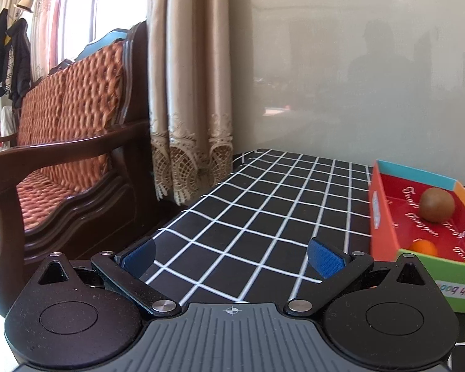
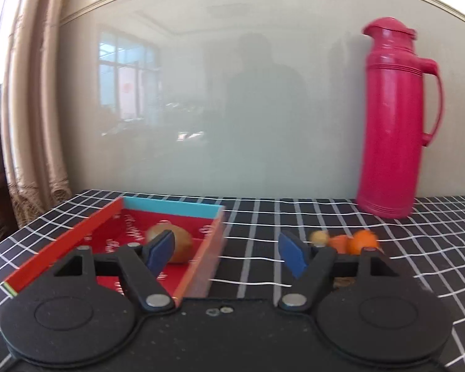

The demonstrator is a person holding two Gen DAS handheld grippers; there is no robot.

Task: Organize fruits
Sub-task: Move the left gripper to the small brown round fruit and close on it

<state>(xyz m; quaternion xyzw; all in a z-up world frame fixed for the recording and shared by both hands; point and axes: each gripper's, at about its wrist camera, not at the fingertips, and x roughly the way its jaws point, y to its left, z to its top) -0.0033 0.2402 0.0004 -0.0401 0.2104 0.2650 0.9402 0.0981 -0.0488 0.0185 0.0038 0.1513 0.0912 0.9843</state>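
Black white-checked tablecloth [image 2: 294,217], pink thermos [image 2: 393,117]

"Cloth boo…" upside-down on box [image 1: 462,291]

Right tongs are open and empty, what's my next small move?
Probably ease the right tongs right and forward toward the orange fruit on the tablecloth: it lies outside the box, which already holds a brown fruit, and both tongs are open and empty.
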